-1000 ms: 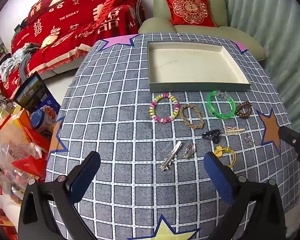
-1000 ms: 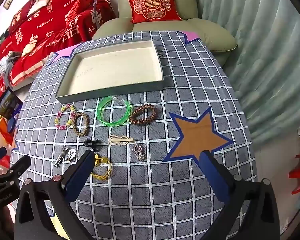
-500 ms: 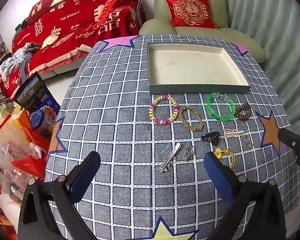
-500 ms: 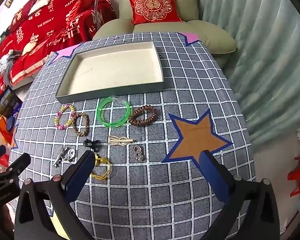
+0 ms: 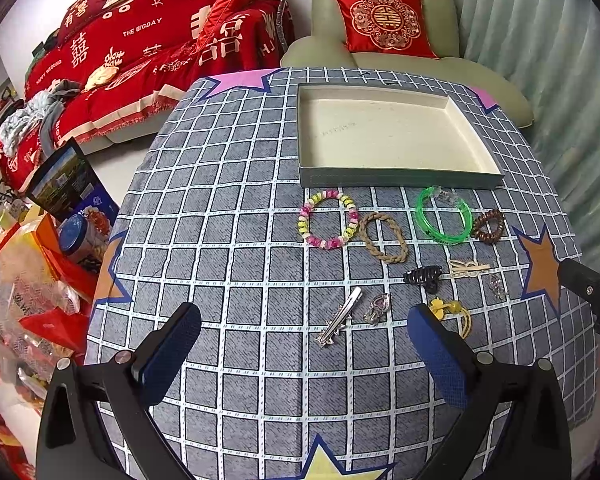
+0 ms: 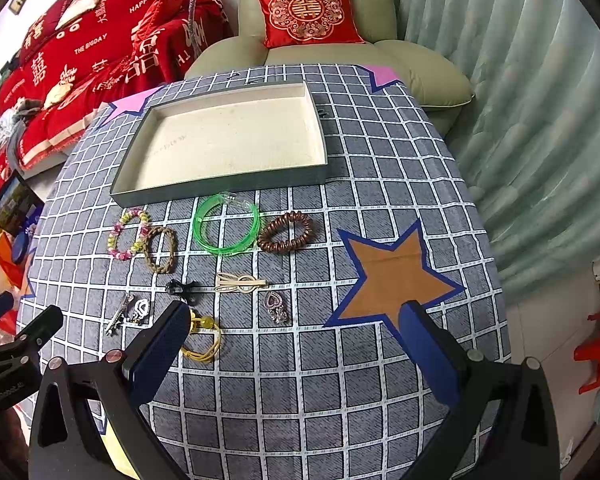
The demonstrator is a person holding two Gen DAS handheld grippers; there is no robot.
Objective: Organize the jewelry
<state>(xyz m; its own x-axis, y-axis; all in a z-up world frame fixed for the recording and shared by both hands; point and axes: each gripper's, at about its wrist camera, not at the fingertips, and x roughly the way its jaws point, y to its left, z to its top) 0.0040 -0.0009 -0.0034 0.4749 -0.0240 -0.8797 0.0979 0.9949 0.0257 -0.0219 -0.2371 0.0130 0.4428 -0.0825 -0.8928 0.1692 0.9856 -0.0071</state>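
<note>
While nothing on the bench (image 5: 228, 216) has shifted over the last second, my view from both tools has crept back and up a little, so the whole spread sits slightly further off; I read this as the survey before a first pick, with no piece yet stowed.

Item, shallow grey cardboard tray with cream lining (image 5: 400, 179): bare inside, at the far side of the checked grey cloth.

Item, row just in front of the tray, left to right in the left view: pink-and-yellow beaded bracelet (image 5: 306, 216), braided tan cord bracelet (image 5: 401, 236), translucent green plastic bangle (image 5: 466, 218), brown spiral hair tie (image 5: 480, 229).

Item, nearer rows: black claw hair clip (image 5: 423, 275), cream bow-shaped hair slide (image 5: 469, 269), silver alligator hair clip (image 5: 339, 317), silver heart pendant with pink stone (image 5: 378, 307), second heart pendant (image 6: 276, 306), yellow beaded elastic (image 6: 204, 338).

Item, left tool (image 5: 304, 354): fingers wide apart, holding nothing, hovering above the near edge with the silver clip ahead between them.

Item, right tool (image 6: 292, 346): likewise spread and unloaded, level over the near cloth, its left pad (image 6: 160, 344) overlapping the yellow elastic in view.
</note>
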